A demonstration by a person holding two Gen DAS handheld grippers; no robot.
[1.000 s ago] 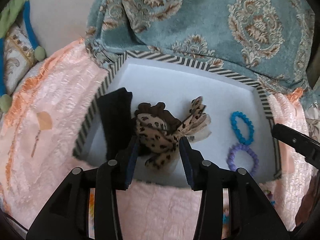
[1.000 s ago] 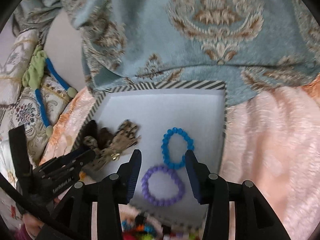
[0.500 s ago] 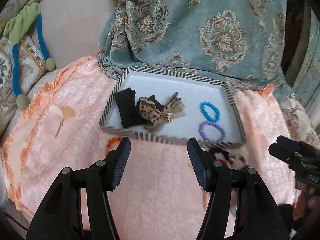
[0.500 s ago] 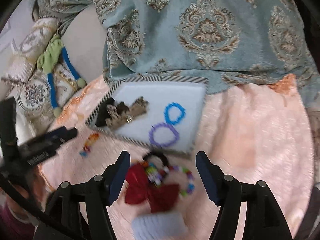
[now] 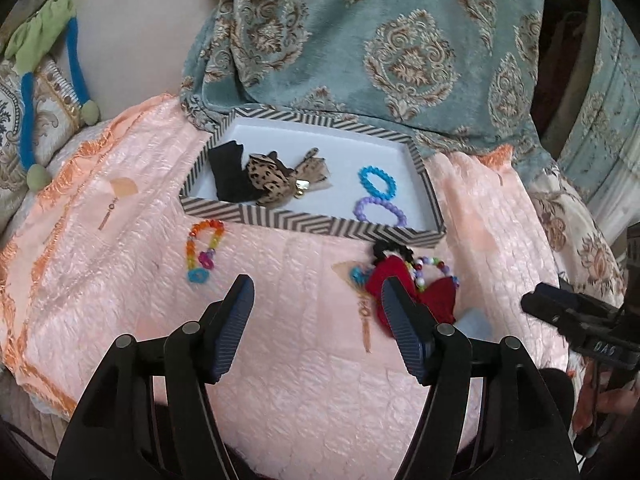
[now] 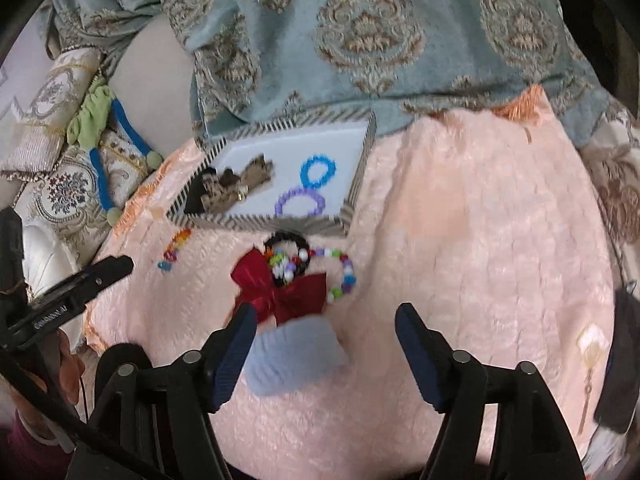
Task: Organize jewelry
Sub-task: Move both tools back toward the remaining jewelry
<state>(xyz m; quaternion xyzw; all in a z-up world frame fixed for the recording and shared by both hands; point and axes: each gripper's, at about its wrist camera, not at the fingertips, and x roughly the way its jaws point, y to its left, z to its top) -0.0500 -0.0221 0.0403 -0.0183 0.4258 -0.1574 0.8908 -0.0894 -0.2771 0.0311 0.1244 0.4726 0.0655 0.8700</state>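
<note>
A striped-rim white tray (image 5: 312, 229) (image 6: 360, 168) on a pink quilt holds a black cloth (image 5: 228, 176), a leopard-print bow (image 5: 276, 178) (image 6: 236, 186), a blue bead bracelet (image 5: 378, 182) (image 6: 318, 170) and a purple one (image 5: 380, 212) (image 6: 300, 204). In front of the tray lie a rainbow bracelet (image 5: 202, 250) (image 6: 174, 250), a red bow (image 5: 432, 292) (image 6: 280, 286), a black bracelet (image 6: 286, 242), a multicoloured bead bracelet (image 6: 344, 276) and a pale blue scrunchie (image 6: 294, 352). My left gripper (image 5: 318, 294) is open and empty above the quilt. My right gripper (image 6: 326, 322) is open and empty over the scrunchie.
A teal patterned blanket (image 5: 380, 48) lies behind the tray. Embroidered cushions and a green-and-blue toy (image 5: 48, 60) are at the left. The pink quilt (image 6: 480, 240) spreads to the right. The right gripper shows at the right edge of the left wrist view (image 5: 580, 320).
Both grippers have pulled back from the tray and opened wider. The loose items in front of the tray have come into view. The leopard bow stays in the tray.
</note>
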